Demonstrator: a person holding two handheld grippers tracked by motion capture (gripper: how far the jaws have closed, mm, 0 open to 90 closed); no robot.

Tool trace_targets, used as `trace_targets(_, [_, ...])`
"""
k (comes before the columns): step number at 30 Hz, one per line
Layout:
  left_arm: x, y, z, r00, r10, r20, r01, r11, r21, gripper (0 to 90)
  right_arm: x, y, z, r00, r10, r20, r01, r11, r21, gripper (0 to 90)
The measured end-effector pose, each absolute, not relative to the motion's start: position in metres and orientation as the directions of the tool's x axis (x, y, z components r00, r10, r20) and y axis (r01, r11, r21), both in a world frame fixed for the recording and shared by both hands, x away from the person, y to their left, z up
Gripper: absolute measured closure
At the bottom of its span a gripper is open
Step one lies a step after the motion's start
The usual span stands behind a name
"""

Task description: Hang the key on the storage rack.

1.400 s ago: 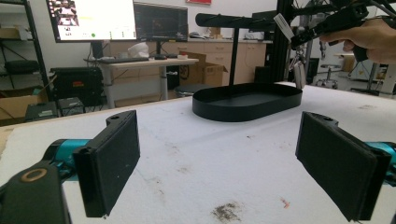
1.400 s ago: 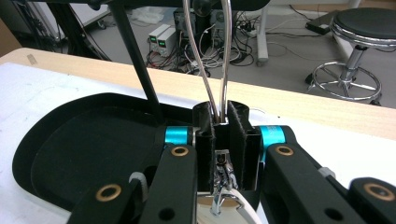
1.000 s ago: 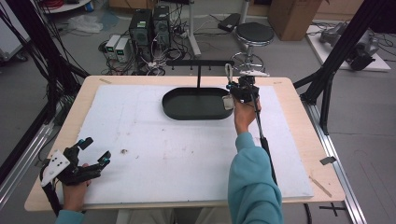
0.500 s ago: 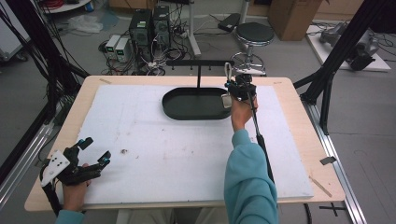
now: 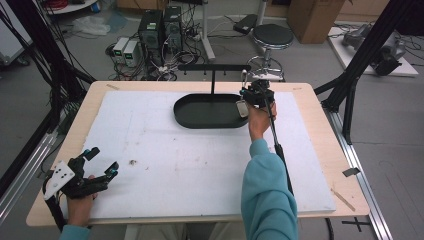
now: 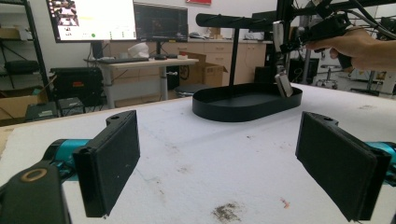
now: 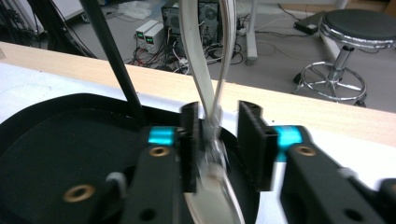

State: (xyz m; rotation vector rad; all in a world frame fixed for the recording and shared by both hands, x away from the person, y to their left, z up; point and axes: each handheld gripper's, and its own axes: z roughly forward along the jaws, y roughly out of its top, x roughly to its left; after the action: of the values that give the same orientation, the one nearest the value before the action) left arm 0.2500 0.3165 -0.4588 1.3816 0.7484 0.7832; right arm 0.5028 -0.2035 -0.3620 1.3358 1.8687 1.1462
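One black stand rises at the far side of the counter (image 5: 320, 150): a single oval tray (image 5: 200, 117) for a base, one upright post (image 5: 212, 82) from its back edge and one crossbar (image 5: 215, 67) on top. From the right end of that crossbar hangs one watch (image 5: 242, 102), its pale strap looped over the bar and its face dangling down over the tray's right rim; apart from the post and the low end of the watch, the tray holds nothing that can be made out. There are two tongs, one in each hand. The right tongs (image 5: 248, 95) are held up at the watch, and in the right gripper view the strap (image 7: 210, 93) runs down between the two black pads (image 7: 250, 140); the jaws have just been opening, the strap lying close against the left-hand pad with a clear gap to the other, so they are parted rather than clamped on it. The left tongs (image 5: 102, 160) rest at the near left corner of the counter, well apart from the stand, with the jaws spread wide and nothing between them; in the left gripper view the stand, the hanging watch (image 6: 282, 84) and the right hand (image 6: 364, 46) show far across the white sheet (image 6: 210, 163), which carries a few small dark smudges.
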Motion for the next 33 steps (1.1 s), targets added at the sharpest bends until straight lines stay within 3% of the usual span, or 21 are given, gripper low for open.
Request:
trace_targets(1, [0.250, 0.317, -0.459, 0.549, 0.836, -0.004, -0.041, 0.031, 0.999, 14.1, 0.501, -0.204, -0.359, -0.355, 0.935, 0.025, 0.446, 0.146, 0.883, 60.6])
trace_targets(3, [0.250, 0.317, -0.459, 0.549, 0.836, -0.003, -0.041, 0.031, 0.999, 14.1, 0.500, -0.204, -0.358, -0.361, 0.932, 0.022, 0.444, 0.151, 0.883, 56.0])
trace_targets(4, [0.250, 0.317, -0.459, 0.549, 0.836, -0.002, -0.042, 0.030, 0.999, 14.1, 0.499, -0.205, -0.355, -0.387, 0.922, 0.022, 0.438, 0.163, 0.884, 45.2])
trace_targets(5, [0.250, 0.316, -0.459, 0.549, 0.836, -0.004, -0.043, 0.034, 0.999, 14.1, 0.499, -0.205, -0.355, -0.387, 0.922, 0.022, 0.438, 0.163, 0.884, 45.2])
trace_targets(6, [0.250, 0.316, -0.459, 0.549, 0.836, -0.001, -0.043, 0.029, 0.999, 14.1, 0.498, -0.205, -0.354, -0.425, 0.905, 0.030, 0.427, 0.171, 0.888, 30.4])
trace_targets(8, [0.250, 0.316, -0.459, 0.550, 0.835, 0.000, -0.044, 0.030, 0.999, 14.1, 0.496, -0.204, -0.352, -0.443, 0.896, 0.005, 0.416, 0.201, 0.887, 14.8])
trace_targets(9, [0.249, 0.316, -0.459, 0.549, 0.836, 0.000, -0.046, 0.030, 0.999, 14.1, 0.496, -0.204, -0.352, -0.443, 0.896, 0.005, 0.416, 0.201, 0.887, 14.8])
trace_targets(11, [0.249, 0.317, -0.459, 0.549, 0.836, 0.002, -0.048, 0.029, 0.998, 14.1, 0.490, -0.200, -0.349, -0.423, 0.903, -0.073, 0.405, 0.260, 0.877, 1.4])
trace_targets(14, [0.250, 0.317, -0.459, 0.549, 0.836, -0.004, -0.041, 0.032, 0.999, 14.1, 0.481, -0.199, -0.345, -0.432, 0.894, -0.120, 0.412, 0.314, 0.856, 0.8])
trace_targets(18, [0.250, 0.317, -0.459, 0.548, 0.836, -0.003, -0.041, 0.031, 0.999, 14.1, 0.463, -0.206, -0.337, -0.468, 0.880, -0.085, 0.385, 0.289, 0.877, 0.8])
trace_targets(25, [0.250, 0.316, -0.459, 0.550, 0.835, 0.004, -0.047, 0.026, 0.999, 14.1, 0.418, -0.227, -0.331, -0.603, 0.798, -0.001, 0.285, 0.217, 0.934, 0.9])
trace_targets(26, [0.250, 0.316, -0.459, 0.549, 0.836, 0.001, -0.045, 0.029, 0.999, 14.1, 0.398, -0.235, -0.333, -0.642, 0.767, 0.002, 0.247, 0.204, 0.947, 0.9])
trace_targets(31, [0.250, 0.316, -0.459, 0.549, 0.836, 0.003, -0.043, 0.025, 0.999, 14.1, 0.364, -0.252, -0.342, -0.694, 0.720, 0.003, 0.190, 0.179, 0.965, 0.9])
trace_targets(33, [0.249, 0.316, -0.459, 0.549, 0.836, 0.004, -0.047, 0.026, 0.999, 14.1, 0.347, -0.261, -0.351, -0.702, 0.710, -0.053, 0.131, 0.203, 0.971, 0.9])
